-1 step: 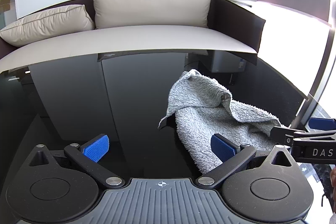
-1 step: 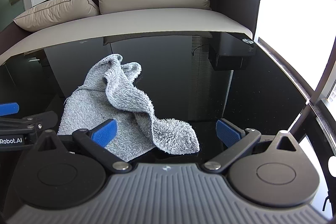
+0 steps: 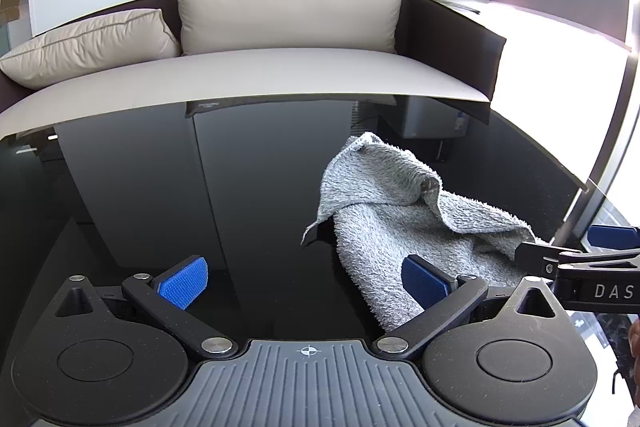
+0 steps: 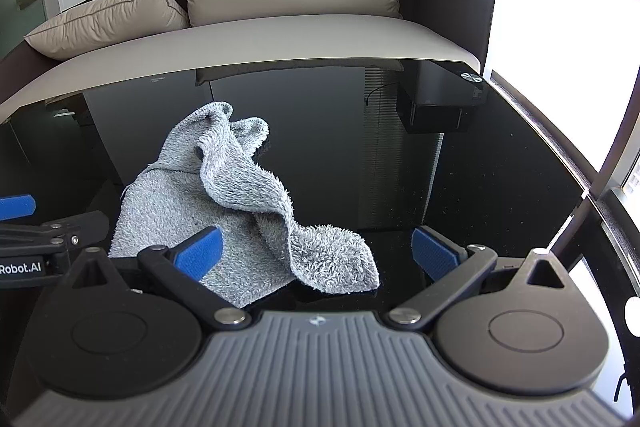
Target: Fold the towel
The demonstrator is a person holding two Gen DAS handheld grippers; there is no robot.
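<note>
Grey towel, one, crumpled on black table, two grippers' jaws apart.

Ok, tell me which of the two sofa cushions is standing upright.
The larger beige cushion, propped against the sofa backrest in the middle. The smaller cushion to its left lies slumped at the sofa's end.

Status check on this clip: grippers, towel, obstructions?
Left gripper open, empty. Right gripper open, empty. Grey towel crumpled, unfolded on black table. Nothing in the way.
</note>
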